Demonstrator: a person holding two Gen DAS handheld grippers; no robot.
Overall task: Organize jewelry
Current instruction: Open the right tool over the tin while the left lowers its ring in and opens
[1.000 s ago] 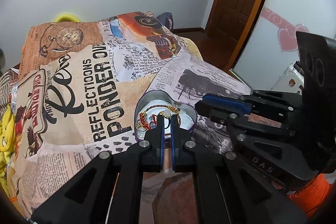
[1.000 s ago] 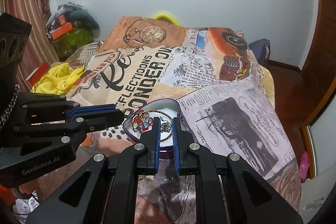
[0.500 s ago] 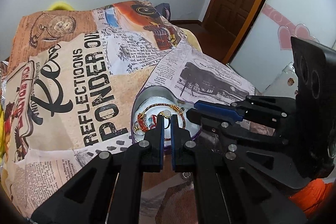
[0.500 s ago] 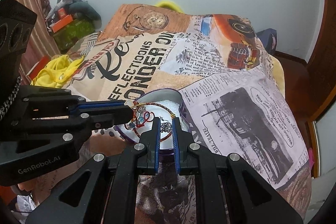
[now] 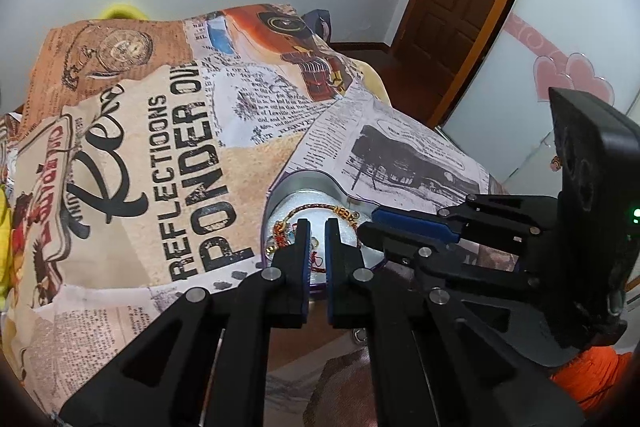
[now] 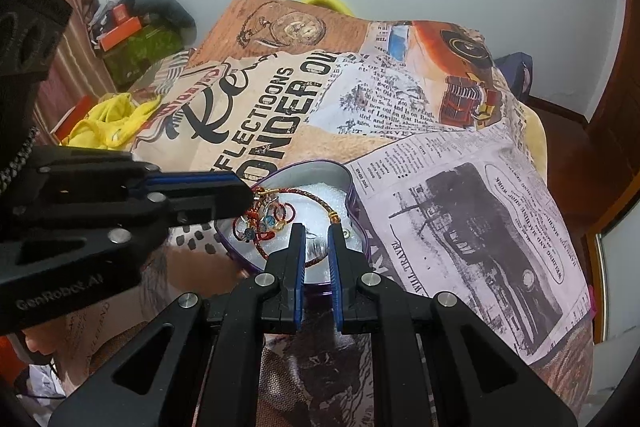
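2 fisheye wrist views look steeply down along their own gripper fingers at a bed covered by a newspaper-print blanket [image 5: 168,147]. Both sit close above the same heart-shaped tin [image 6: 352,195], and each view catches the other gripper entering from its side.

Tin [image 6: 352,187] on bedspread [image 6: 460,211], bracelets [image 6: 268,219] inside it, both tools above its near edge
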